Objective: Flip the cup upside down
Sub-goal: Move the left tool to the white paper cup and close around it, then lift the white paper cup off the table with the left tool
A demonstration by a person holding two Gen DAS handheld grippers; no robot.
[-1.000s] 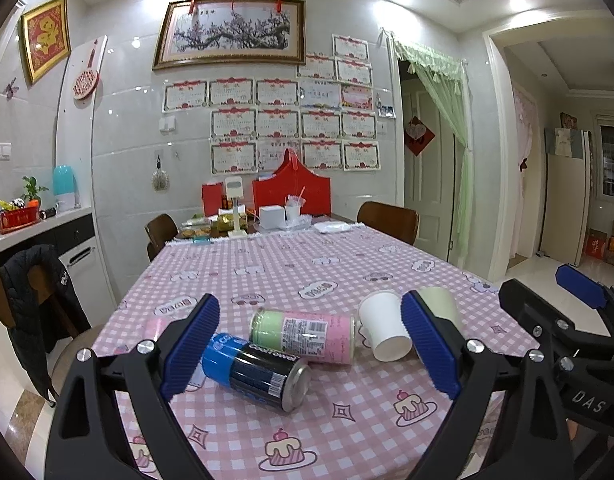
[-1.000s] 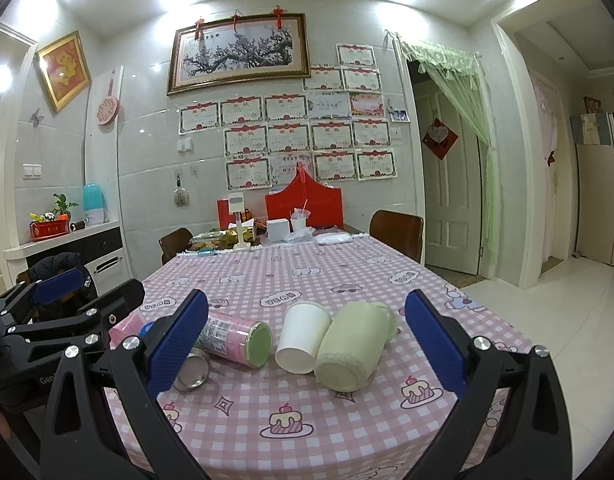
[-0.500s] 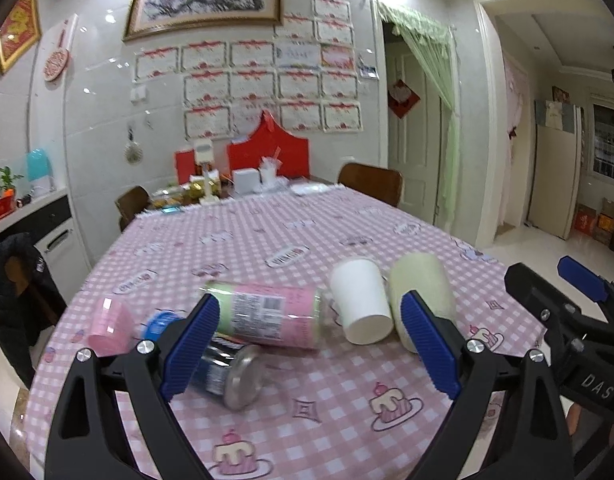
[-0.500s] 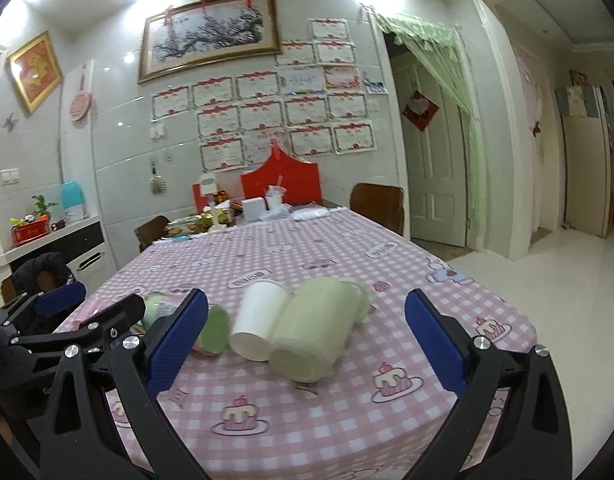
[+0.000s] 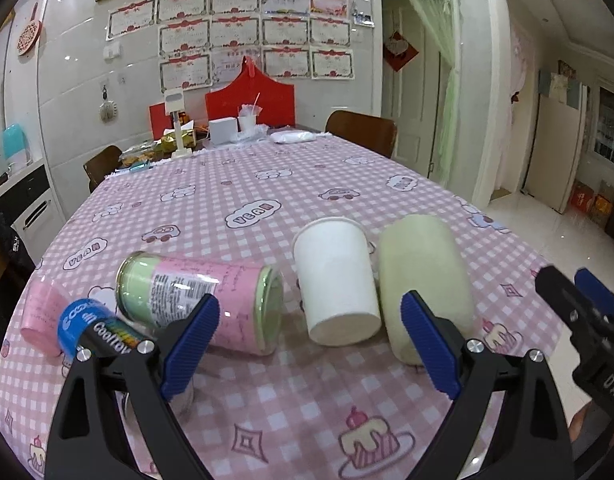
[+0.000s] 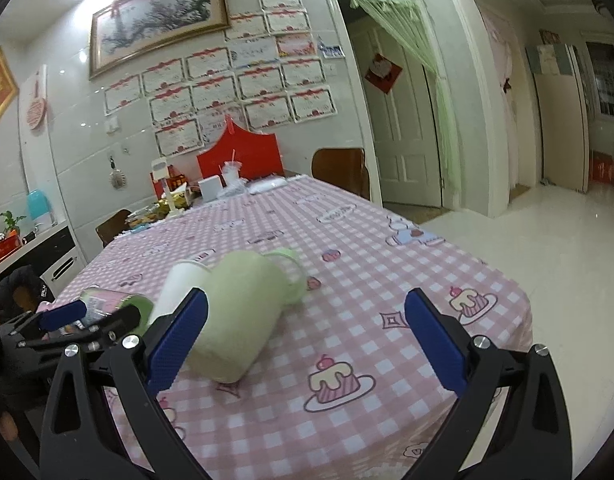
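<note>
So far nothing is done. My left tongs (image 5: 307,344) stand wide apart and hold nothing; they hang above the near part of the surface (image 5: 267,184), with the white cup (image 5: 339,280) in the gap between the pads as the left camera sees it. My right tongs (image 6: 305,336) are just as wide and just as bare, and the green cup (image 6: 243,316) lies by their left pad (image 6: 179,336), not between the two.

Both cups lie on their sides, touching or nearly so, flat bottoms toward me and mouths away. The task names one cup only and I cannot tell which is meant. The white one sits squarest before my left tongs, the green one nearest my right. Neither is upside down yet, and neither is upright.

Further left lies a pink-and-green can (image 5: 199,304), also on its side, just beside the white cup. Past it are a blue can (image 5: 95,328), partly hidden by my left tongs, and a small pink cup (image 5: 41,316) at the surface's edge.

What is left, as I judge it, is all of it: come down around one cup, close on its wall, lift, turn the mouth downward, and set it on its rim. The cups lie so close together that a pad will have to slip between them, and a nudge may roll the other one.
</note>
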